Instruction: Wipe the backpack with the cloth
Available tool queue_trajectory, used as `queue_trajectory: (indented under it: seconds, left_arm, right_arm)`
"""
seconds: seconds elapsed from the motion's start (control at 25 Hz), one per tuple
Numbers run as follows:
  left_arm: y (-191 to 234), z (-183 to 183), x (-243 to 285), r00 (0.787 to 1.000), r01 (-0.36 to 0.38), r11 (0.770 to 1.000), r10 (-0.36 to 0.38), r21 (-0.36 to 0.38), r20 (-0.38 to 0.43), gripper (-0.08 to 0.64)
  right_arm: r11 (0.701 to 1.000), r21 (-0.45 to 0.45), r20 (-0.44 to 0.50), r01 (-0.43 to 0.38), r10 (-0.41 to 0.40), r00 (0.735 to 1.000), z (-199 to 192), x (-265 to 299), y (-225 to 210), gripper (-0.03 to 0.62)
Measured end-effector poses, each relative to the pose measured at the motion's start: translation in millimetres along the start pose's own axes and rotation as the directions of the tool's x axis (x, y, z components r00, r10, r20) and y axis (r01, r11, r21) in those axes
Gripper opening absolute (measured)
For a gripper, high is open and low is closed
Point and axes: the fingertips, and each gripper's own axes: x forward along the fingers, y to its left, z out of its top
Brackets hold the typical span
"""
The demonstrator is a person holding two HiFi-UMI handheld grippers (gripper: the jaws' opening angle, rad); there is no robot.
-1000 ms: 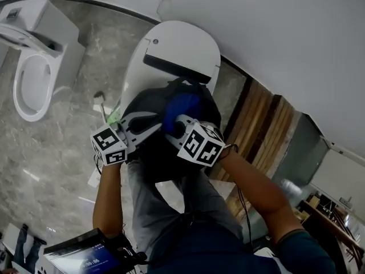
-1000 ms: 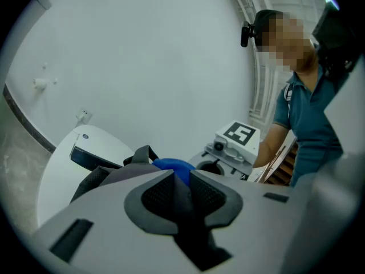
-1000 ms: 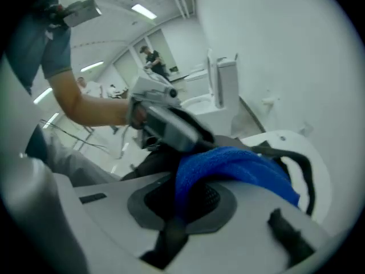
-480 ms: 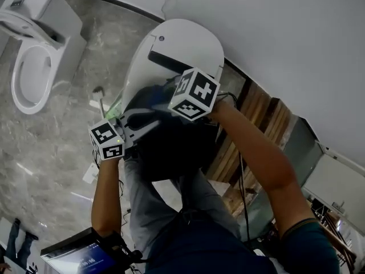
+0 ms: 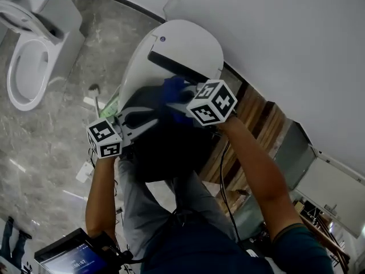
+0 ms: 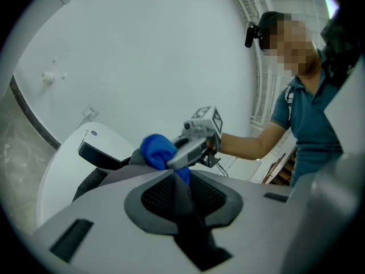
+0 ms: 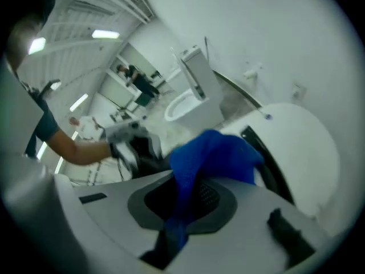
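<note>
Up against the white rounded unit point(image 5: 182, 44), the black fabric backpack point(image 5: 165, 150) is held steady by the left hand-held gripper point(image 5: 149, 122), clamped on a dark fold, probably so the crumpled blue cloth point(image 5: 173, 89) pinched in the right hand-held gripper point(image 5: 181, 100) can be rubbed along its top.

The supporting surface is a grey, marble-patterned tiled floor point(image 5: 51, 141).

Standing directly on the floor:
- A white oval unit point(image 5: 188, 41) with a closed, smooth top and a black strip point(image 5: 174, 66) across it. It stands against the wall.
- A white toilet point(image 5: 25, 67) with the seat opening exposed, at the upper left and well apart from the oval unit.
- Wooden boards point(image 5: 259, 121), laid side by side to the right of the oval unit.
- Small pale scraps point(image 5: 91, 103), just left of the oval unit.

A black backpack point(image 5: 165, 147) lies over the near end of the oval unit.
</note>
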Motion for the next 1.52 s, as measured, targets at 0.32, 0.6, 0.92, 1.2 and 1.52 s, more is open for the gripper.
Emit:
queue_trajectory:
  seconds: [0.32, 0.6, 0.92, 1.2, 1.52]
  left_arm:
    - [15.8, 0.7, -7.3, 0.997, -0.053, 0.999, 0.054, 0.008, -0.06, 0.069]
    - [31.6, -6.3, -20.9, 0.807, 0.053, 0.964, 0.112, 0.259, -0.58, 0.08]
    - [13.3, 30.0, 129.3, 0.161, 0.745, 0.601, 0.258, 0.289, -0.953, 0.241]
    - [49.8, -98.1, 150.9, -0.332, 0.846, 0.508, 0.262, -0.163, -0.906, 0.293]
    - [33.9, -91.6, 144.7, -0.318, 0.67, 0.704, -0.012, -0.234, -0.948, 0.14]
  right_arm:
    - [0.925, 0.321, 0.149, 0.203, -0.261, 0.954, -139.0, -77.1, -73.1, 0.031]
    - [0.879, 0.454, 0.323, -0.145, -0.011, 0.946, -185.2, -32.8, 20.0, 0.031]
    - [0.864, 0.46, 0.519, -0.207, -0.072, 0.852, -179.3, -47.6, 26.3, 0.031]
    - [0.867, 0.499, 0.552, 0.014, -0.33, 0.766, -184.8, -112.5, -39.7, 0.031]
    - [0.865, 0.404, 0.566, -0.297, 0.019, 0.824, -182.4, -31.6, -22.2, 0.031]
